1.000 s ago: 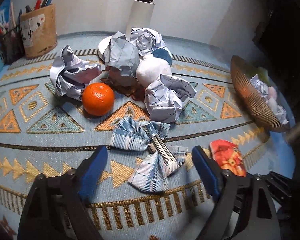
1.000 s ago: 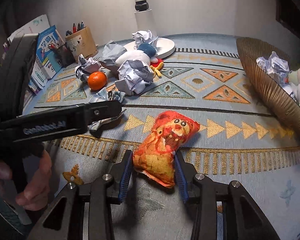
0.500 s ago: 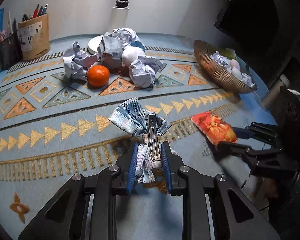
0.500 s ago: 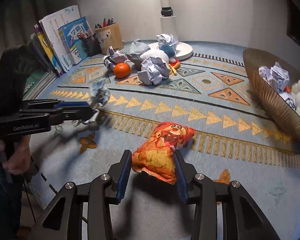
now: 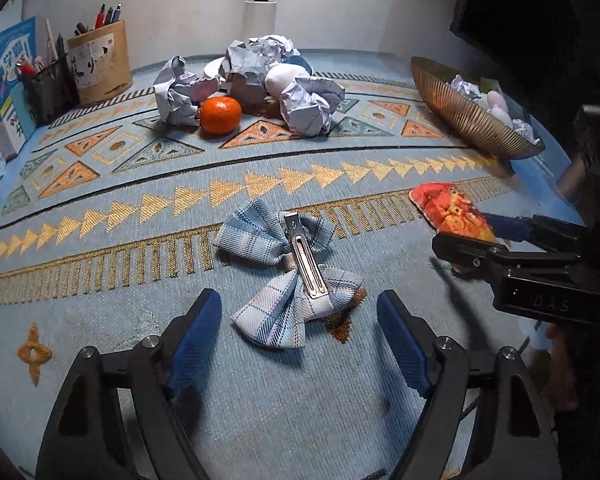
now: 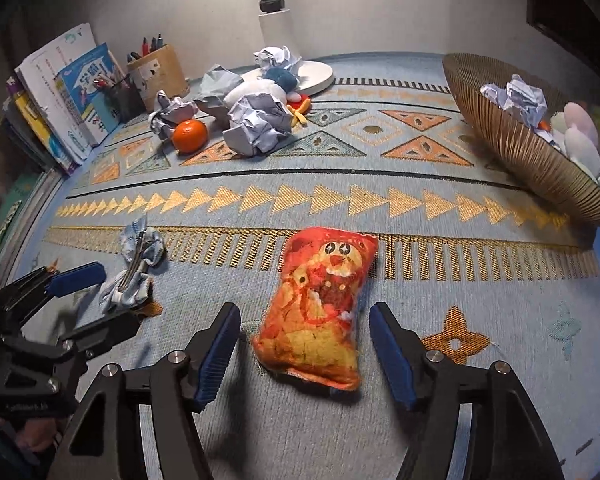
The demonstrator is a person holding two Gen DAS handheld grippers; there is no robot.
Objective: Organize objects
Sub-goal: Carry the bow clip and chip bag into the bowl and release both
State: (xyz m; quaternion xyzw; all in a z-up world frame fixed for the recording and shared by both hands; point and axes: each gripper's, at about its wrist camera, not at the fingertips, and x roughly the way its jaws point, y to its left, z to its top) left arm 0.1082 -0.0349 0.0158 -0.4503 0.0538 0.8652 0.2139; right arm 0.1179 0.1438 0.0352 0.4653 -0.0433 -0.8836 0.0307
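Note:
A blue plaid bow hair clip (image 5: 290,272) lies on the patterned blue cloth near the front edge, also seen in the right wrist view (image 6: 134,270). My left gripper (image 5: 300,346) is open, its jaws either side of the bow's near end, not touching. An orange snack bag (image 6: 320,304) lies flat on the cloth; it shows in the left wrist view (image 5: 448,212). My right gripper (image 6: 304,354) is open around the bag's near end.
At the back lie crumpled paper balls (image 5: 308,106), an orange (image 5: 220,115), a white and blue plush (image 6: 260,88) and a white plate (image 6: 312,74). A woven basket (image 6: 520,144) with paper and plush stands right. A pen cup (image 5: 98,64) and books (image 6: 56,100) stand left.
Both grippers opened. The left let go of the bow clip and the right let go of the snack bag; both things now lie on the cloth near the front.

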